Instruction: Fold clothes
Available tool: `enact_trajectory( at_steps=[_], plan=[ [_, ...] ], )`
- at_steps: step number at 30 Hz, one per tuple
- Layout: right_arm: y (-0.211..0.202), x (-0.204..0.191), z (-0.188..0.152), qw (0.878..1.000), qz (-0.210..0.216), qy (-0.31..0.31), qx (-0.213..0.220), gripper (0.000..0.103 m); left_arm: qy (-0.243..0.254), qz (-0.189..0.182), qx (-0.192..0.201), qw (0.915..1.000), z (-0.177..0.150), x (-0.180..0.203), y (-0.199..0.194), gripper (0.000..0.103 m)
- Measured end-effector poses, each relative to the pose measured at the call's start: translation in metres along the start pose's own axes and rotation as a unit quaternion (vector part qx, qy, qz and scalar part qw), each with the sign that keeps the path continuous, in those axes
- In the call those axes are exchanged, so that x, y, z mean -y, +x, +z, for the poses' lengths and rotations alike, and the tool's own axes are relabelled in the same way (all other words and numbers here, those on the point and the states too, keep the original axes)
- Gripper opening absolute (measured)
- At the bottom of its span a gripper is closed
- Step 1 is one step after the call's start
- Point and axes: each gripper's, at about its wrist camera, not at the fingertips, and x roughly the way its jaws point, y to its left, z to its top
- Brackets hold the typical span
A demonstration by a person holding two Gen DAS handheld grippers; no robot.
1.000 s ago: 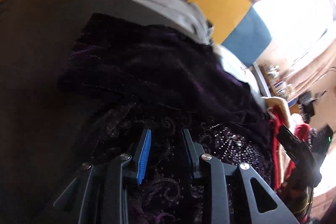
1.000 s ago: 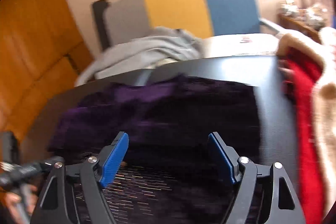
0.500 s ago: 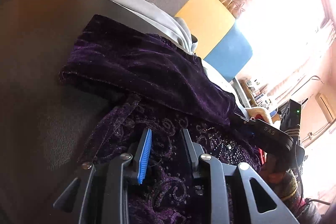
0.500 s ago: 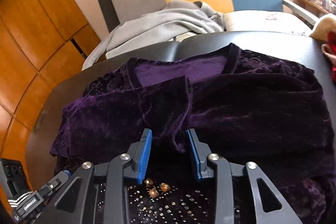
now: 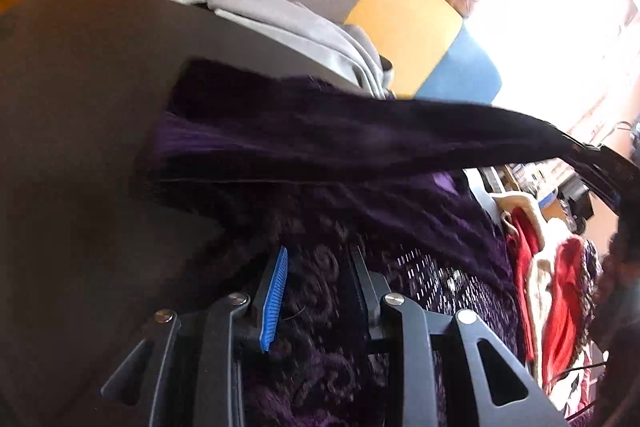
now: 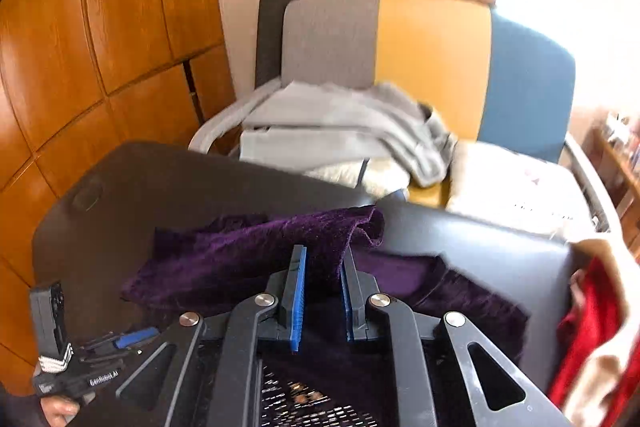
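- Moved: right gripper [image 6: 320, 291] has lifted a fold of the purple velvet garment [image 5: 304, 139], centre frame, over the dark table [image 6: 160, 183].
- Left gripper [image 5: 316, 283]: jaws narrow, pinning embroidered hem, lower frame.
- Risk: velvet slipping from the right pinch; fold collapses.

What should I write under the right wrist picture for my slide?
Right gripper pinches a fold of the purple velvet top above the dark table.

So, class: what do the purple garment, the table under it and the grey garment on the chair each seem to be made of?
Purple garment: looks like velvet, with a deep pile sheen that shifts along the folds, and beadwork near the right tool. Table: probably laminate or plastic, dark, smooth and matte with a soft glare. Grey garment: likely cotton jersey or fleece, dull with soft thick folds.
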Motion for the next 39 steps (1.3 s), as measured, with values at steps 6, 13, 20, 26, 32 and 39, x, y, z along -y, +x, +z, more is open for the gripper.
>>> enact_trajectory(
  at_steps=[6, 13, 20, 26, 32, 39],
  plan=[
    [-0.015, 0.046, -0.018, 0.998, -0.015, 0.057, 0.006, 0.015, 0.033, 0.062, 0.001, 0.9975, 0.017, 0.000, 0.010, 0.030],
    [-0.008, 0.100, -0.085, 0.990, -0.065, 0.117, -0.044, 0.015, 0.013, 0.113, -0.001, 0.9935, 0.005, -0.023, 0.005, 0.030],
    [0.019, 0.131, -0.151, 0.976, -0.060, 0.186, -0.095, 0.015, 0.063, 0.168, -0.007, 0.9837, -0.005, -0.009, -0.004, 0.030],
    [0.005, 0.130, -0.145, 0.982, -0.031, 0.179, -0.052, 0.015, 0.045, 0.059, -0.007, 0.9972, 0.006, 0.017, -0.012, 0.030],
    [0.005, 0.126, -0.160, 0.983, 0.000, 0.160, -0.089, 0.020, -0.082, -0.017, -0.068, 0.9941, 0.001, -0.009, 0.015, 0.030],
    [-0.004, 0.143, -0.132, 0.987, -0.023, 0.156, -0.040, 0.077, -0.137, -0.059, -0.059, 0.9871, 0.000, -0.026, 0.009, 0.032]
  ],
)
